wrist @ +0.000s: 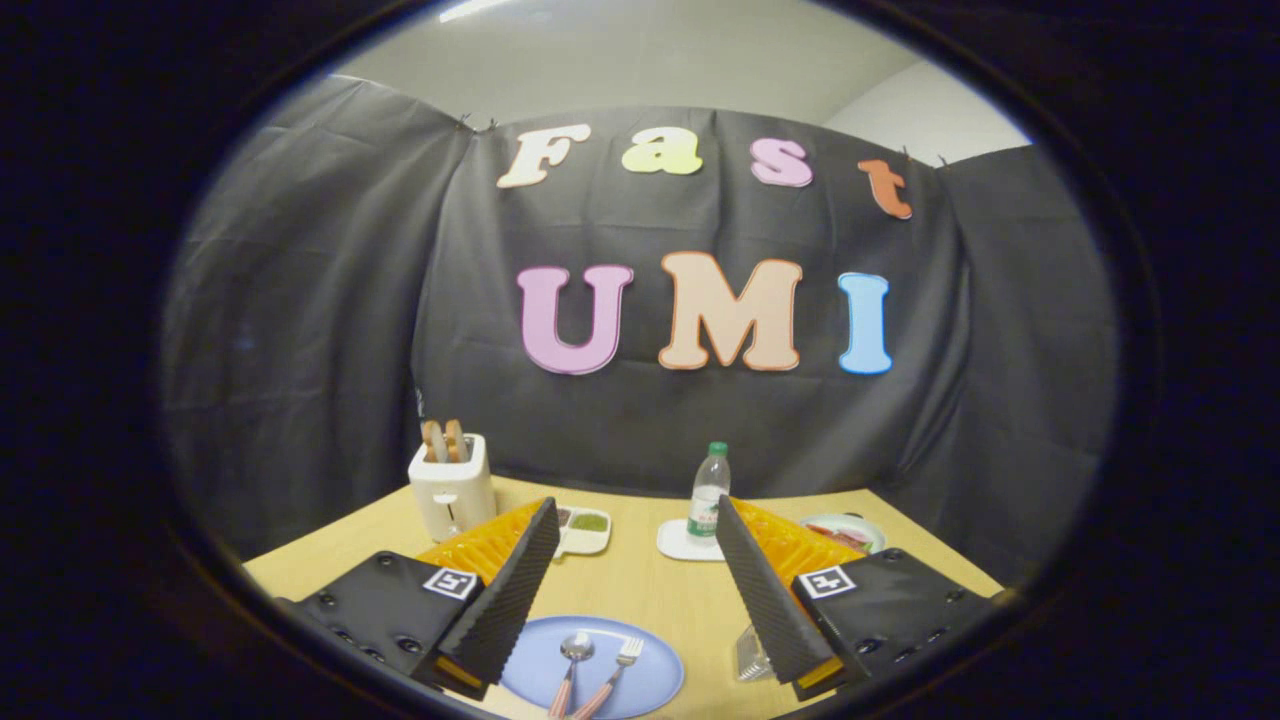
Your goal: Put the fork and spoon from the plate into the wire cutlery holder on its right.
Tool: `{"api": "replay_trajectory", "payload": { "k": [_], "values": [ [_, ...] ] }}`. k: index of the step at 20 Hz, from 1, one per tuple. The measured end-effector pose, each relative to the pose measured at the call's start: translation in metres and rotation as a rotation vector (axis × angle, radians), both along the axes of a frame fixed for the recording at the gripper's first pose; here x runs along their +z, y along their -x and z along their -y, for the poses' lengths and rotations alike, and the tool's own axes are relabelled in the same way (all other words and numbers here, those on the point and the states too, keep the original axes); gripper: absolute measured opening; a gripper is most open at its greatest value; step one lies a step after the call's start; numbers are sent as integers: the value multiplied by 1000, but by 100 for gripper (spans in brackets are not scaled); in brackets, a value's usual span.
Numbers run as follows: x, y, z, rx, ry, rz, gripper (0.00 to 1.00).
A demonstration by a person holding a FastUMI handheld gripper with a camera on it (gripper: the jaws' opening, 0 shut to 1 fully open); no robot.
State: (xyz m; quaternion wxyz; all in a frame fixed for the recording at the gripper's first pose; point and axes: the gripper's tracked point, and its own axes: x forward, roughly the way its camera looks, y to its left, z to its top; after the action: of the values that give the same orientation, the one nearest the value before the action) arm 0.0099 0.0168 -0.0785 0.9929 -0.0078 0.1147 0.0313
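Our tongs (640,590) open, gripping nothing; spoon (570,668) and fork (612,676) lie on blue plate (655,672) at table's (640,590) near edge.

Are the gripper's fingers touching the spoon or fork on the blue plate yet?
Apart. The gripper view shows the gripper open, fingers spread either side, with the spoon and fork lying untouched on the plate between them.
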Motion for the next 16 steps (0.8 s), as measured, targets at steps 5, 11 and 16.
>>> {"api": "replay_trajectory", "payload": {
  "k": [5,11,16],
  "values": [
    [-59,7,-8,57,54,-163,100],
    [-113,16,-5,77,67,-291,100],
    [-167,28,0,74,64,-441,100]
  ]
}}
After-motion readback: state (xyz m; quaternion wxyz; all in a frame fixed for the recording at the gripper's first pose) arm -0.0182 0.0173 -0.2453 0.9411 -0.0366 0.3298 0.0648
